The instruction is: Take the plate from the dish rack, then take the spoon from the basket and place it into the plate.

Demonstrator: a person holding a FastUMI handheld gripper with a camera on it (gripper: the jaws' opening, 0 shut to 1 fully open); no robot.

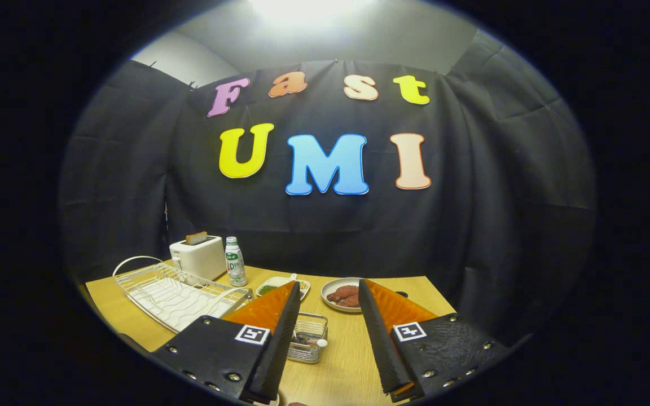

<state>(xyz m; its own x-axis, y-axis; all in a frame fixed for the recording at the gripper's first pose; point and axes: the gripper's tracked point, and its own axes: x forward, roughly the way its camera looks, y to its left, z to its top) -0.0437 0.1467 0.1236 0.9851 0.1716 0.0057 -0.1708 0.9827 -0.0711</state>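
table: light wooden tabletop (353, 361), gripper (328, 296) held above it
rack: white wire dish rack (181, 293) beyond the left finger; can't make out a plate in it
basket: small clear wire-framed basket (309, 337) between the fingers, spoon inside unclear
fingers: apart, holding nothing
approach: swing left, come in low along rack wires

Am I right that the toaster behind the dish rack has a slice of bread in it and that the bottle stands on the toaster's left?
Not quite: the gripper view shows the bottle standing on the right of the toaster, not the left. The rest holds: bread sticks out of the toaster, behind the dish rack. The tool hangs open above the table.
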